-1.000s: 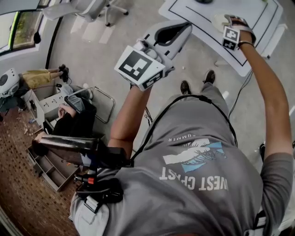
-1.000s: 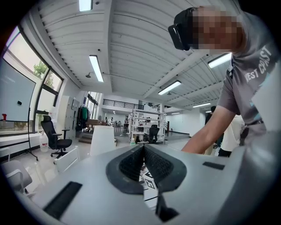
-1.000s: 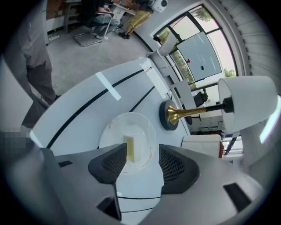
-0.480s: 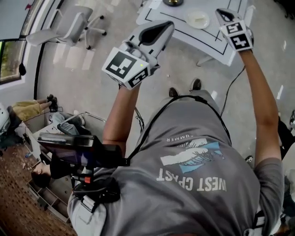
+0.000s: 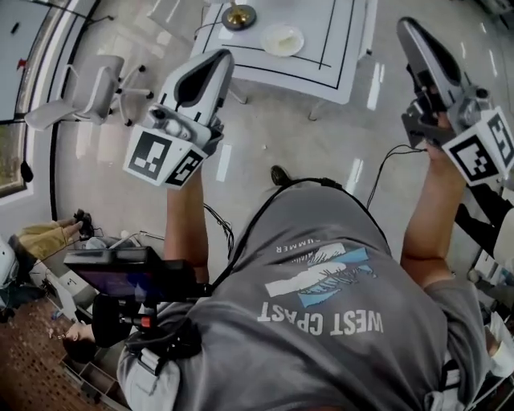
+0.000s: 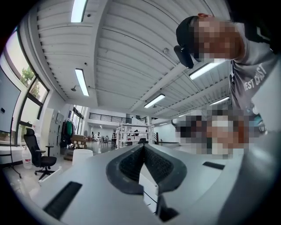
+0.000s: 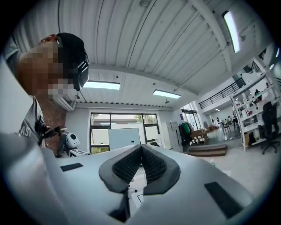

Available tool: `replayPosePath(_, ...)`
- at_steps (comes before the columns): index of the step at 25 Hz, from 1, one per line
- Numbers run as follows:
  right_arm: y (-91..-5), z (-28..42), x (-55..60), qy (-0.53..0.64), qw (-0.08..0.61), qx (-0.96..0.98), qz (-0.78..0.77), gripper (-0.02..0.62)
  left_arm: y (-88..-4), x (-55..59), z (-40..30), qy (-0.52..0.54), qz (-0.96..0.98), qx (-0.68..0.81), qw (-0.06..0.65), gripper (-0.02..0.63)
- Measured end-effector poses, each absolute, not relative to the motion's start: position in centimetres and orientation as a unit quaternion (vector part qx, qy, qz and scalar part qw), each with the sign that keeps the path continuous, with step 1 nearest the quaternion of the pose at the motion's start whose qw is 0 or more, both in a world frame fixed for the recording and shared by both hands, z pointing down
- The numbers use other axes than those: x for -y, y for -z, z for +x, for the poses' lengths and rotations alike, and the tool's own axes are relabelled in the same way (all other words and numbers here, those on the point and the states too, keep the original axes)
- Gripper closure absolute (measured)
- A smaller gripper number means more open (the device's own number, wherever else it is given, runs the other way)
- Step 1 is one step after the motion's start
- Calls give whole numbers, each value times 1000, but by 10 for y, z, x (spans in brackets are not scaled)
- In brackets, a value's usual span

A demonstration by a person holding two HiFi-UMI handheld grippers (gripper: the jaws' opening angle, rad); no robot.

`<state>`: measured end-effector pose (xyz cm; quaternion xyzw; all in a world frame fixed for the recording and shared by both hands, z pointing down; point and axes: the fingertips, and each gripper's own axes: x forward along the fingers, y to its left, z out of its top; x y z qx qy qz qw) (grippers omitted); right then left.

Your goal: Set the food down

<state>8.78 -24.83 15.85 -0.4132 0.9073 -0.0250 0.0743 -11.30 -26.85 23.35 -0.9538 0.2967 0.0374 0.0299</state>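
A small white plate (image 5: 283,40) with a pale piece of food on it rests on the white table (image 5: 329,60) with black border lines, far ahead of me. My left gripper (image 5: 222,56) is raised at the left, short of the table, shut and empty. My right gripper (image 5: 406,26) is held up at the right, off the table's edge. Its jaws are closing the last bit and meet with nothing between them. In the left gripper view the left gripper (image 6: 142,146) points at the ceiling and far hall. The right gripper (image 7: 141,146) also shows only empty pads.
A brass round object (image 5: 239,16) stands on the table beside the plate. An office chair (image 5: 88,88) is at the left. A person (image 5: 48,238) sits low at the left by boxes. Cables trail over the floor (image 5: 385,160). A camera rig (image 5: 120,274) hangs at my chest.
My right gripper has come back from beside the plate on the table and now is held up to the right. The left gripper has drifted left. The table sits farther away in view.
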Motion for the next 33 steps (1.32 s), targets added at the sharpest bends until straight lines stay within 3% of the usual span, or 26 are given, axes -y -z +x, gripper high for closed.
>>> replayPosePath(18, -186, 218, 107, 29, 40, -935, -351, 588, -217, 135, 6, -26, -918, -391, 61, 598)
replayPosePath(33, -191, 219, 109, 41, 45, -941, -332, 588, -211, 132, 15, -26, -915, -397, 68, 598)
